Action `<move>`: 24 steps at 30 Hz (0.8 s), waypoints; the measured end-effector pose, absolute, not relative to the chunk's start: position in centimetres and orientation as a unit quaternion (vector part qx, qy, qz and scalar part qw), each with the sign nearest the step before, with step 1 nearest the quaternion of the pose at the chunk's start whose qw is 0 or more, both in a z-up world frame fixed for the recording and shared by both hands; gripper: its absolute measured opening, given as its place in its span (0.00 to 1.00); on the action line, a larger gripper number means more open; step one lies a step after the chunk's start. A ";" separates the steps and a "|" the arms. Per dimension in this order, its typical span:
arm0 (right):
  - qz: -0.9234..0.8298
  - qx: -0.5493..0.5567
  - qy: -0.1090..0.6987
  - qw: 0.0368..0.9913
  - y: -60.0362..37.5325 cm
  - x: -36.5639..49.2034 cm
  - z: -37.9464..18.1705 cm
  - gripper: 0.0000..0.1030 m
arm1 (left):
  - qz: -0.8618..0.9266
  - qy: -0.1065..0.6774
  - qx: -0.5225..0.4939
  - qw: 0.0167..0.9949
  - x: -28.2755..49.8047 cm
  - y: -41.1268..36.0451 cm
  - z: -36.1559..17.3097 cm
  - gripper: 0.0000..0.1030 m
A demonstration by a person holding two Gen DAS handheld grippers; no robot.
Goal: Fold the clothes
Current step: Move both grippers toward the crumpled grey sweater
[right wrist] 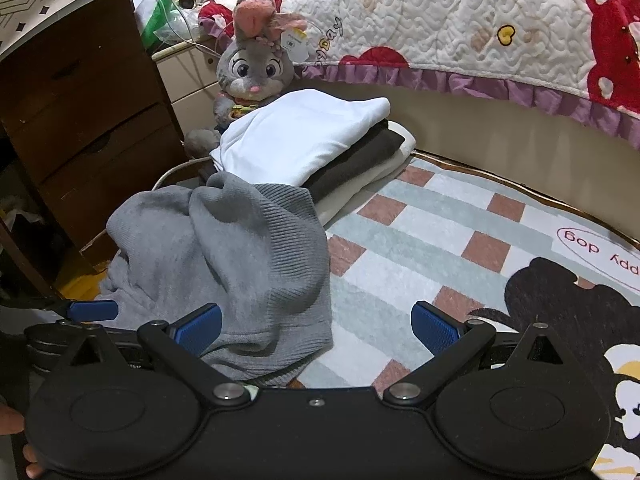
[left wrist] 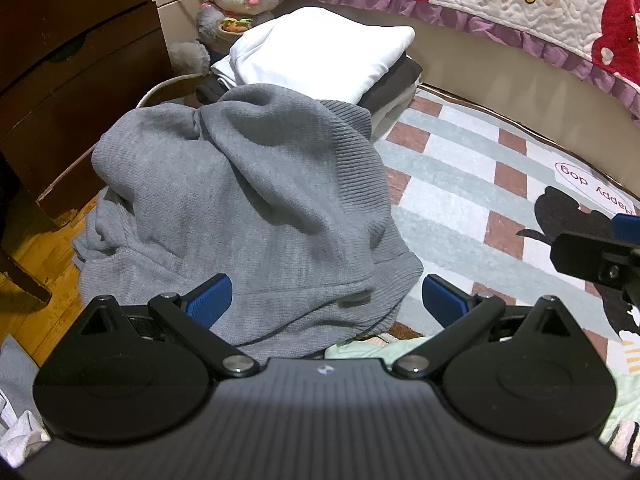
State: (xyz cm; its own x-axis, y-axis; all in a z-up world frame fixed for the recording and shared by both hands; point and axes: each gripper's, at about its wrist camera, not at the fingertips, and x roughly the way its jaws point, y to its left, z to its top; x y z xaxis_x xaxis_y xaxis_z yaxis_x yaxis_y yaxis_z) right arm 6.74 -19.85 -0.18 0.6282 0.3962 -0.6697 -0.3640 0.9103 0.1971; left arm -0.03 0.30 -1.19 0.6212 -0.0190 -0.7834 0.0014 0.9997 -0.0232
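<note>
A crumpled grey knit sweater (left wrist: 248, 208) lies heaped on the checked rug (left wrist: 452, 184); it also shows in the right wrist view (right wrist: 240, 264). My left gripper (left wrist: 326, 300) is open and empty, hovering just over the sweater's near hem. My right gripper (right wrist: 316, 328) is open and empty, above the sweater's right edge and the rug (right wrist: 420, 240). Its tip shows in the left wrist view (left wrist: 592, 252). Behind the sweater is a stack of folded clothes (left wrist: 320, 52), white on top, dark below; it also shows in the right wrist view (right wrist: 304, 144).
A plush rabbit (right wrist: 252, 68) sits behind the stack. A dark wooden drawer chest (right wrist: 80, 112) stands at left. A quilted bedspread (right wrist: 480, 20) hangs over the bed side at the back. Pale green cloth (left wrist: 372, 350) lies under my left gripper. Wooden floor (left wrist: 52, 240) shows at left.
</note>
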 end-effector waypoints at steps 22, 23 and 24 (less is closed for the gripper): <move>0.212 0.019 0.387 0.897 -19.7 6.7 -0.7 0.99 | -0.008 0.443 -0.020 0.896 0.0 0.4 -1.6 1.00; 0.212 0.019 0.387 0.897 -19.7 6.8 -0.8 0.99 | -0.008 0.444 -0.022 0.896 0.0 0.5 -1.6 1.00; 0.212 0.019 0.387 0.897 -19.7 6.8 -0.8 0.99 | -0.011 0.445 -0.030 0.895 0.0 0.6 -1.6 1.00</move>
